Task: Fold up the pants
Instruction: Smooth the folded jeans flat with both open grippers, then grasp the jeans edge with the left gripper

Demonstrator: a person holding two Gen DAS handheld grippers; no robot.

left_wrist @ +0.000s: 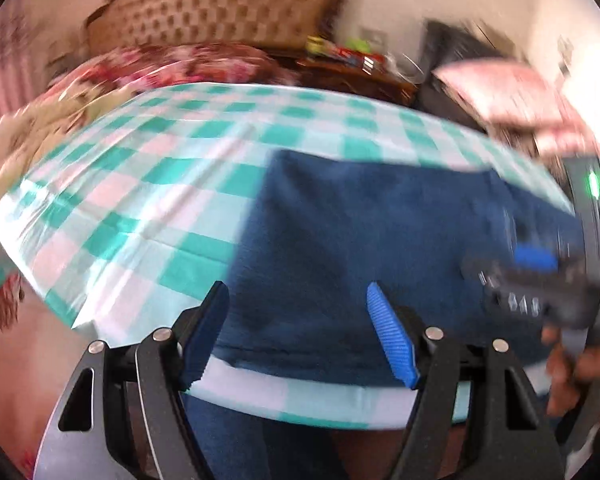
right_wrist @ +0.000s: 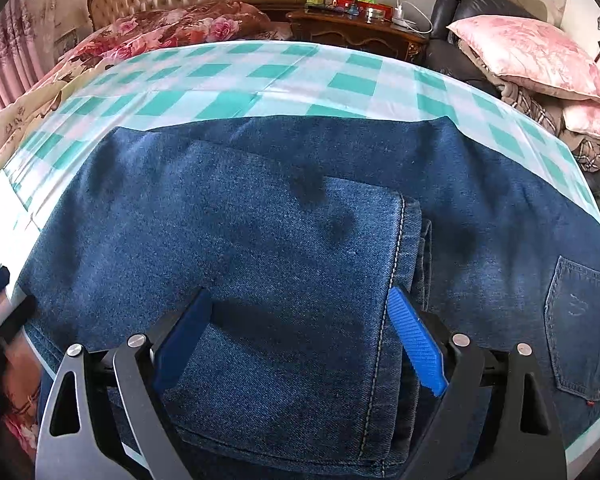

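A: Where are the jeans (right_wrist: 260, 220)?
B: Flat on the checked cloth (right_wrist: 228, 76), leg end folded over toward the pocket.
A: And the claws?
B: Right claw (right_wrist: 300, 344) and left claw (left_wrist: 296, 332) both gape wide, holding nothing (left view is blurred).
A: Risk?
B: A hasty grab could snag one layer and drag the fold askew.

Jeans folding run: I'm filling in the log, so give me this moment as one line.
jeans: leg end folded over, on checked tablecloth | left claw: open, empty | right claw: open, over folded leg end | back pocket: uncovered
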